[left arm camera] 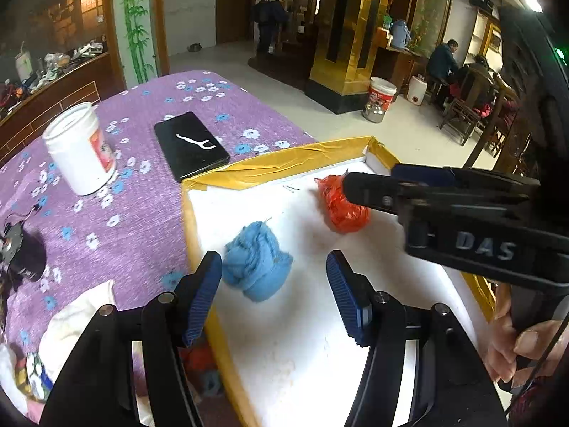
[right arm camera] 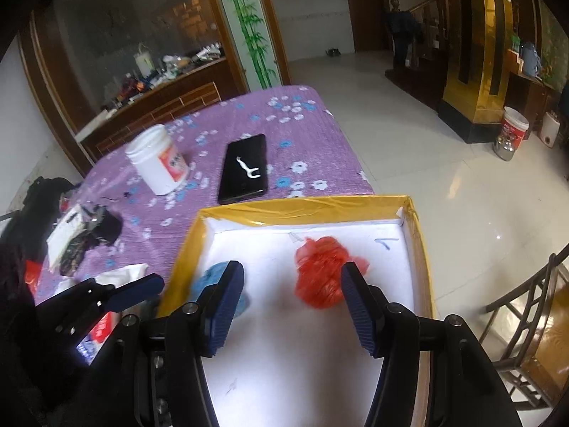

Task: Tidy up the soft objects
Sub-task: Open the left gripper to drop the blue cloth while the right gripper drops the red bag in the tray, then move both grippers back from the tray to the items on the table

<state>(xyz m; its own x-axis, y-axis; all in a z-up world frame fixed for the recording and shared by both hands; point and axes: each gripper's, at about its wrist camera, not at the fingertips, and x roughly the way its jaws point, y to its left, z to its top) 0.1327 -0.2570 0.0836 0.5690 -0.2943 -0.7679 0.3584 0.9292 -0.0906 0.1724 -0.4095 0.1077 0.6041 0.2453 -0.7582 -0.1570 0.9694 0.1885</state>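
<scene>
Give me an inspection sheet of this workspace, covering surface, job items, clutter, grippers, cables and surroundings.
Surface: purple floral tablecloth; yellow-taped white tray.
Job's things: blue cloth wad and red plastic bag wad lying apart in the tray.
Clutter: white jar, black phone with a floss pick on it.
Grippers: left gripper and right gripper open, empty.
Cables: nothing seen clearly.
Surroundings: tiled floor, seated people.

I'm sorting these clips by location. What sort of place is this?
Probably a home's large living and dining hall: a table under a purple floral cloth, a wooden staircase beyond the tiled floor, and people seated at a wooden table.
</scene>
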